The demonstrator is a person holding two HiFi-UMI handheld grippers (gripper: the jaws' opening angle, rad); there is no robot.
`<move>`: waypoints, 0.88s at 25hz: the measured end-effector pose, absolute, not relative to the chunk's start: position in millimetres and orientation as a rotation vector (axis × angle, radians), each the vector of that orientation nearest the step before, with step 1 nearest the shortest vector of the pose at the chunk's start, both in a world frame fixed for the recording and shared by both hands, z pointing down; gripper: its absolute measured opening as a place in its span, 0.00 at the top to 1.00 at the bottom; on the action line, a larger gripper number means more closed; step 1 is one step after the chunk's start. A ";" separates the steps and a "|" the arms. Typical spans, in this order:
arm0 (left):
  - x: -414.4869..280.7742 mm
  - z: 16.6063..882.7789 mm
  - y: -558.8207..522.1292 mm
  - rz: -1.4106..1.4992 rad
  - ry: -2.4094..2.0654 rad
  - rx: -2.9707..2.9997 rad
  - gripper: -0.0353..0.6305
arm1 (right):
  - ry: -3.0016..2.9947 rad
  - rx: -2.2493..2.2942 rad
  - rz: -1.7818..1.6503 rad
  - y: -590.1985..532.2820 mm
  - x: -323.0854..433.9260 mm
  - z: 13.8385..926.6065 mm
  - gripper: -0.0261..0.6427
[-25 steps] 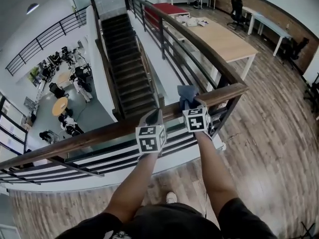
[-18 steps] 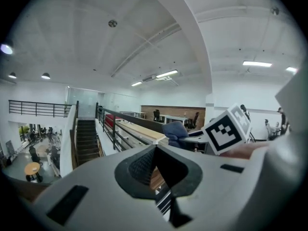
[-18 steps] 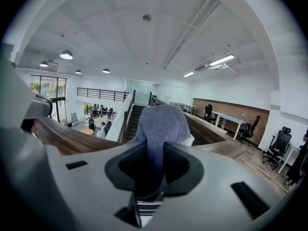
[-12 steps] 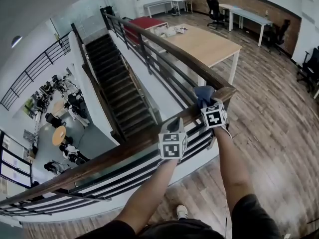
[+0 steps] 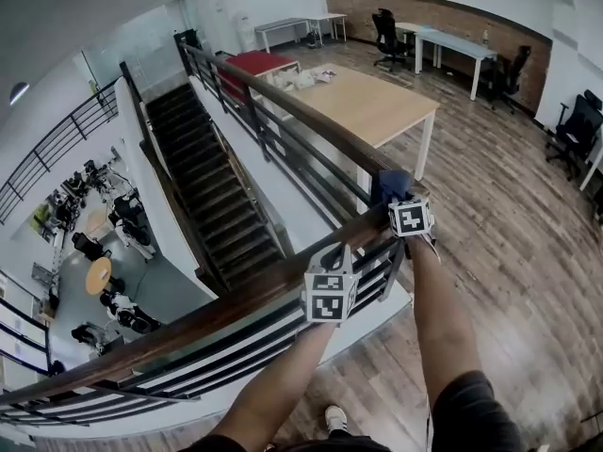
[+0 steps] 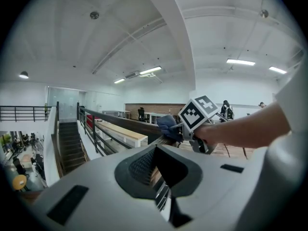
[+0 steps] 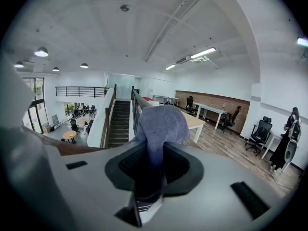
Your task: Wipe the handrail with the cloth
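A brown wooden handrail (image 5: 236, 304) runs from lower left up to a corner, then turns away along the stairwell. My right gripper (image 5: 400, 201) sits at that corner, shut on a blue-grey cloth (image 5: 389, 185) that lies on the rail top. In the right gripper view the cloth (image 7: 161, 124) bulges out of the shut jaws of my right gripper (image 7: 151, 177). My left gripper (image 5: 332, 254) rests on the rail a little to the left, jaws together with nothing held. In the left gripper view, my left gripper (image 6: 156, 170) faces along the rail toward the cloth (image 6: 167, 125).
Dark metal bars and glass (image 5: 283, 332) stand under the rail. Beyond it a staircase (image 5: 203, 182) drops to a lower floor with people. A long wooden table (image 5: 367, 102) and office chairs (image 5: 504, 73) stand on the wood floor to the right.
My right gripper has slid the cloth rightward along the rail to the corner. The left gripper followed the same way along the rail.
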State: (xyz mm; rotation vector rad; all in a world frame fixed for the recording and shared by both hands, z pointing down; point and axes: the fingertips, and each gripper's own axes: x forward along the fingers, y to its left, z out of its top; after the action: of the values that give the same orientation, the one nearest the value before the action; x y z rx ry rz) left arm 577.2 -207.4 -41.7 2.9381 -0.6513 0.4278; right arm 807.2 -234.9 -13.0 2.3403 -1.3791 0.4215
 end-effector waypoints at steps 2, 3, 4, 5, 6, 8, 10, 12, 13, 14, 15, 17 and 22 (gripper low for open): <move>575.2 -44.8 -208.1 0.419 -0.660 2.933 0.94 | -1.374 2.344 0.409 -234.2 810.7 -16.6 0.85; 572.4 -45.8 -208.6 0.414 -0.664 2.922 0.94 | -1.368 2.345 0.409 -233.5 811.1 -17.0 0.85; 568.7 -47.3 -208.9 0.406 -0.668 2.908 0.94 | -1.361 2.342 0.408 -232.6 811.1 -17.0 0.85; 564.5 -49.3 -209.1 0.395 -0.673 2.898 0.94 | -1.355 2.338 0.399 -231.7 810.3 -17.5 0.85; 559.7 -51.6 -209.8 0.385 -0.679 2.892 0.94 | -1.357 2.337 0.375 -231.5 807.8 -19.7 0.85; 546.5 -56.9 -213.3 0.361 -0.697 2.882 0.94 | -1.406 2.356 0.282 -233.5 793.9 -33.0 0.84; 527.1 -63.0 -219.4 0.326 -0.732 2.876 0.94 | -1.480 2.371 0.149 -236.0 764.3 -55.3 0.84; 502.9 -66.9 -227.2 0.295 -0.777 2.890 0.94 | -1.548 2.365 0.025 -235.8 721.2 -76.4 0.84; 489.5 -67.0 -230.2 0.286 -0.793 2.902 0.94 | -1.582 2.364 -0.018 -233.9 696.2 -83.6 0.84; 475.0 -66.5 -232.2 0.281 -0.804 2.912 0.94 | -1.619 2.364 -0.045 -231.7 669.5 -88.3 0.84; 458.9 -67.0 -234.3 0.274 -0.816 2.917 0.94 | -1.658 2.361 -0.063 -230.0 641.6 -91.4 0.84; 421.5 -73.0 -238.2 0.243 -0.861 2.910 0.94 | -1.742 2.347 -0.087 -227.7 583.5 -96.7 0.84; 297.8 -81.8 -228.7 0.211 -1.063 2.857 0.94 | -1.951 2.232 -0.134 -209.9 421.8 -102.5 0.84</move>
State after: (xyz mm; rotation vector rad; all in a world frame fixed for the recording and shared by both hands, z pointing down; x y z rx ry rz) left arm 297.8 -228.7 -81.8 2.8565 -1.0632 0.2114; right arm 421.8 -209.9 -102.5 2.2316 -1.9508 -0.1339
